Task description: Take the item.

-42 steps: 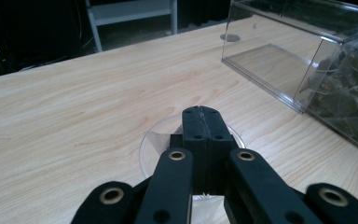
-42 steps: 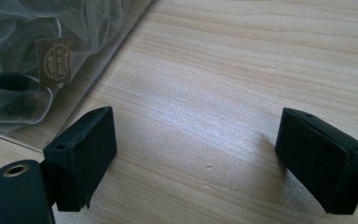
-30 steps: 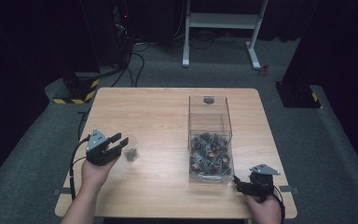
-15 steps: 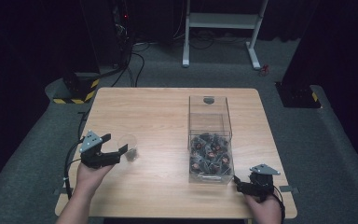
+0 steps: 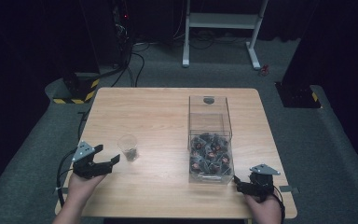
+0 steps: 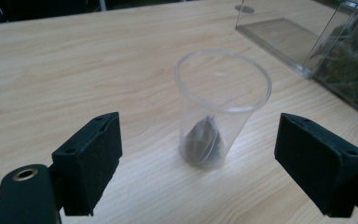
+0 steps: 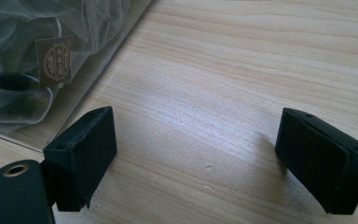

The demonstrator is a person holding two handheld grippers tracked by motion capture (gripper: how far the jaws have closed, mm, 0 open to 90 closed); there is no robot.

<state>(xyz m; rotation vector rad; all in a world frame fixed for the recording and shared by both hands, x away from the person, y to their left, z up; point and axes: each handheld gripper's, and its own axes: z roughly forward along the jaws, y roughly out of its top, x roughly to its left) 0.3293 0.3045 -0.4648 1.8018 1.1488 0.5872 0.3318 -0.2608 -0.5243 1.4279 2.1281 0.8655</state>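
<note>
High view: wood table [image 5: 158,112] on grey carpet [image 5: 331,140], dark room.

Dark room, grey carpet

A wooden desk [image 5: 158,112] is sitting on carpet [image 5: 307,154] — a white stand [image 5: 223,21] and cables [image 5: 135,60] are lying beyond in shadow.

The high view is dim and soft, the surroundings nearly black, only the table [image 5: 168,121] lit evenly from above; the gripper views are brighter; a pale sheen lies on the wood between the right gripper's jaws, with soft shadows beside them; the clear cup [image 6: 221,107] is sharp, while the table's far edge and the clear box [image 6: 326,46] blur.
</note>
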